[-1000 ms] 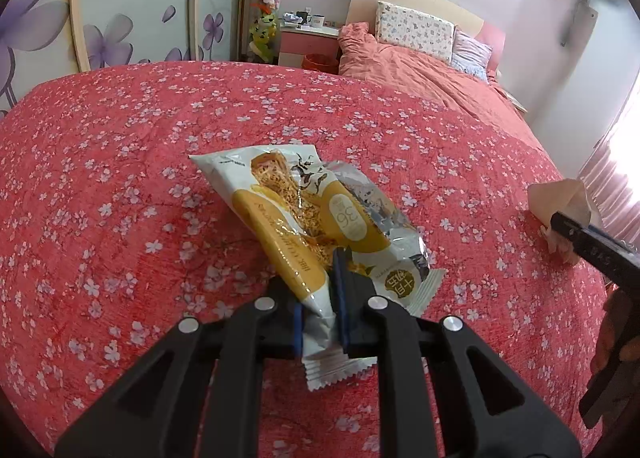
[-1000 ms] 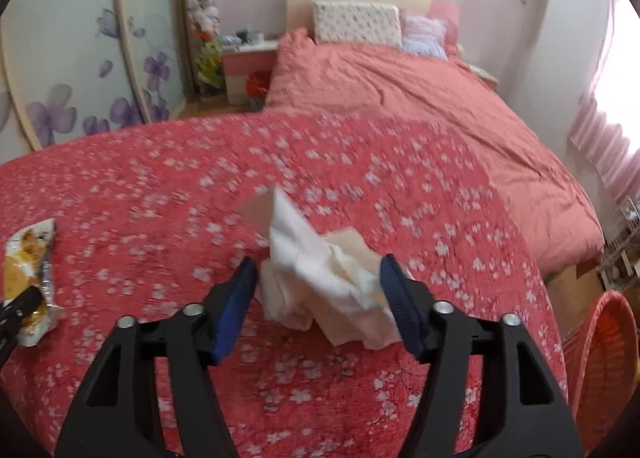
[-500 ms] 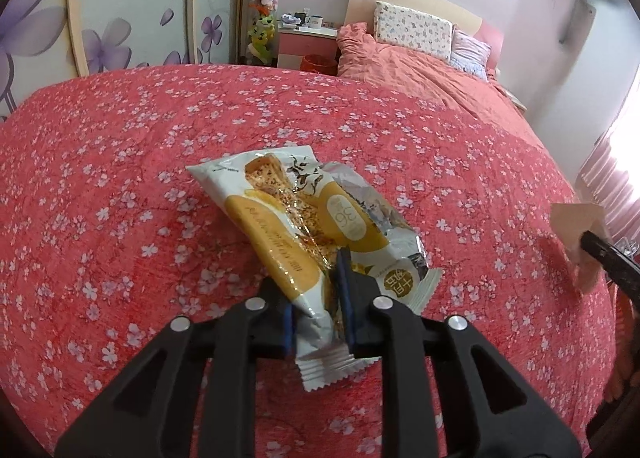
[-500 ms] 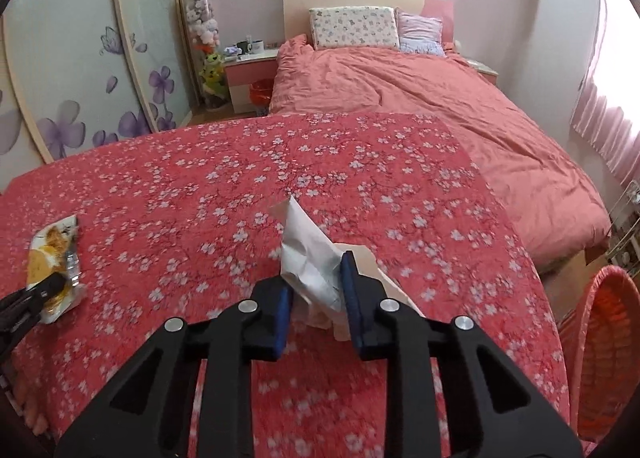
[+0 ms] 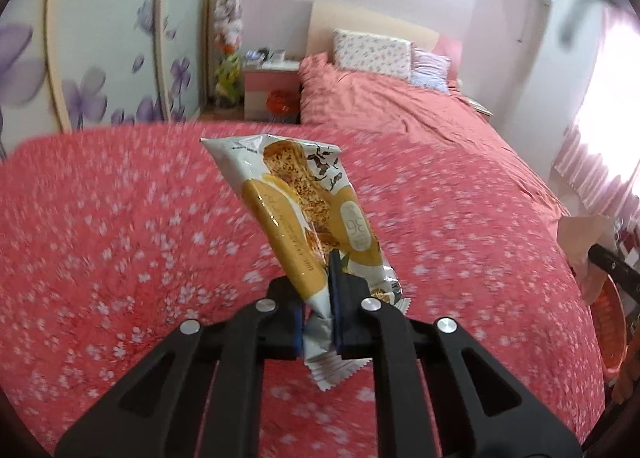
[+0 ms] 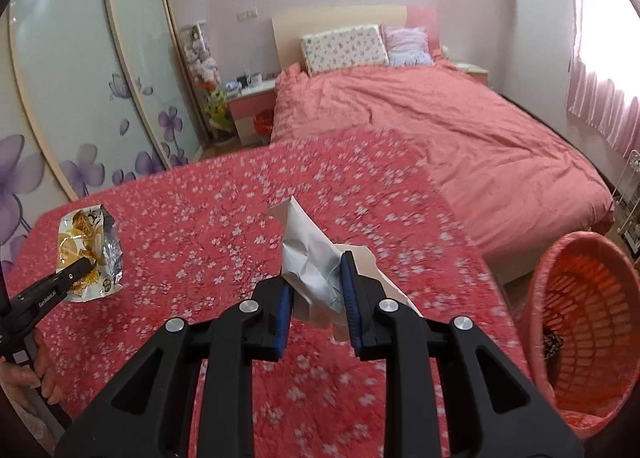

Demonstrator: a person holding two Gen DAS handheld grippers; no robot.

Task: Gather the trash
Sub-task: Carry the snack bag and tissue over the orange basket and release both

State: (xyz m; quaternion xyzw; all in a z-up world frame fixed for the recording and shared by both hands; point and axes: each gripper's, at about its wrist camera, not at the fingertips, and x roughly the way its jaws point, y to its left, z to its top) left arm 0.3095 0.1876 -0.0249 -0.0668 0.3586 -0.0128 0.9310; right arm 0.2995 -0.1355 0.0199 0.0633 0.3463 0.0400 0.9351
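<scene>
While your left gripper (image 5: 318, 322) pinches the snack wrapper (image 5: 308, 217) near its crimped bottom end, the wrapper stands lengthwise above the flowered red bedspread (image 5: 120, 225), top tilted up and away from you. Your right gripper (image 6: 316, 306) is clamped on crumpled white paper (image 6: 308, 258) above the same bedspread, near its right edge. Beyond that edge sits an orange basket (image 6: 592, 314).

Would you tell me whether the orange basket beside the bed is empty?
Not empty: the orange basket has a small dark clump low inside it; what it is, cannot tell.
</scene>
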